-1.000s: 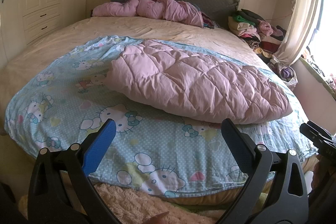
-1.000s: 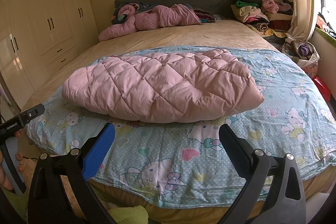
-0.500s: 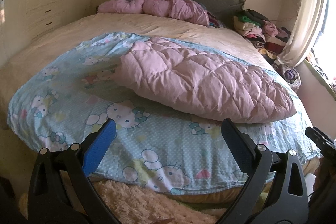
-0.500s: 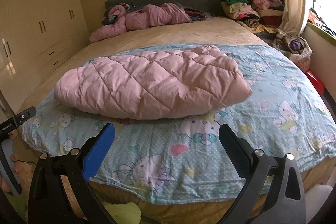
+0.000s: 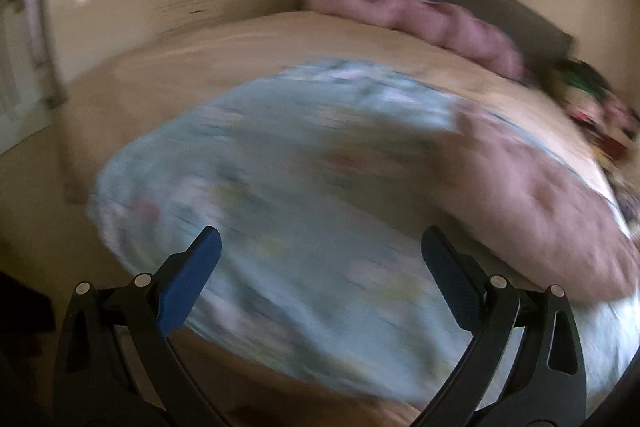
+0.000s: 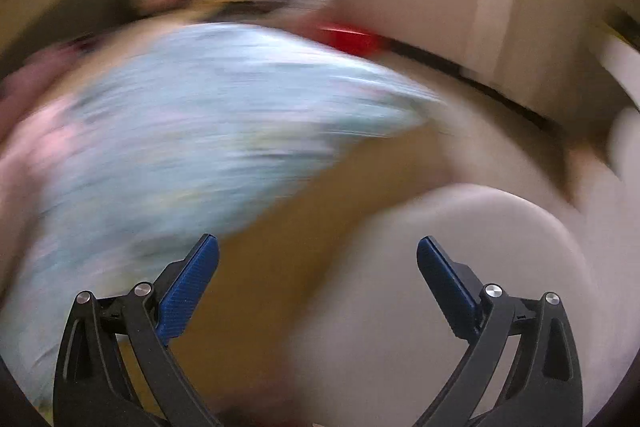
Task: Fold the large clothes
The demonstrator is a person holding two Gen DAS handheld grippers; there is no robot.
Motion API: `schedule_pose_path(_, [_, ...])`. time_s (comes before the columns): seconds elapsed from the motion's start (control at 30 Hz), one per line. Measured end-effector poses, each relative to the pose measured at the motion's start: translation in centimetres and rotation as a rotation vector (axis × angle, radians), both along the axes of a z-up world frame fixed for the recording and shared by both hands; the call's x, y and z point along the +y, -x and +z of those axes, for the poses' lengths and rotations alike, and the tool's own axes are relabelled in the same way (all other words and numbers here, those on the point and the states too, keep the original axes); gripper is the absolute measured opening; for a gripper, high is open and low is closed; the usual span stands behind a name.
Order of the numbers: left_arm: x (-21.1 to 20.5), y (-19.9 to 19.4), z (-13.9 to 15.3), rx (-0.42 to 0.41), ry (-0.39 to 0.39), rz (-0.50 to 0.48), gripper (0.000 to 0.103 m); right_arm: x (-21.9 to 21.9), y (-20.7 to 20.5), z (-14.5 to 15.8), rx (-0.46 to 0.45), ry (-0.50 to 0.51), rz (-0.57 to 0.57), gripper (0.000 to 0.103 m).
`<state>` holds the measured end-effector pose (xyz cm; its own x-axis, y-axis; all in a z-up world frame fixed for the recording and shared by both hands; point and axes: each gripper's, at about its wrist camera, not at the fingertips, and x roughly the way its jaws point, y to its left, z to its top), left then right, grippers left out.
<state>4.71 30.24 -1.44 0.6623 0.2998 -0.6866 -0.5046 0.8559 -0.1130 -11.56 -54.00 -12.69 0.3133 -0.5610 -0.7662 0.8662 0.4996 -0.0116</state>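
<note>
Bedroom: both views are heavily motion-blurred; a bed (image 5: 224, 75) with a tan sheet fills the left wrist view, a dark headboard (image 5: 500, 7) behind it.
Change, left view: the camera has swung left since half a second ago; the pink quilted coat (image 5: 560, 211), centred then, now sits at the right edge of the frame.
Change, right view: the camera has swung right; the coat is only a pink smear at the far left edge (image 6: 24, 147), and pale floor and a wall under a bright window now fill the right half.
Task meaning: judged from this, the folded-looking coat is being left alone and both tools are turning away, perhaps toward another garment; this cannot be confirmed.
Coat location: on the blue cartoon-print blanket (image 5: 312, 227), toward its right side.
Left claw (image 5: 320, 247): spread wide, holding nothing.
Right claw (image 6: 318, 251): spread wide, holding nothing.
Count: one coat on the blanket; one blanket; one pink bundle (image 5: 420, 23) at the headboard; two claws; other clothes too blurred to count.
</note>
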Motion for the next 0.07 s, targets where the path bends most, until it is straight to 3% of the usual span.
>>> schedule_pose_path(0.03, [2.2,-0.8,0.0,0.007,-0.018,0.045,0.094,-3.5,2.3,-1.5,0.027,-0.015,-0.120,0.099])
schedule_pose_path(0.07, [4.5,-1.8,-0.1,0.012,-0.041,0.088,0.094,-3.5,2.3,-1.5,0.027,-0.015,-0.120,0.099])
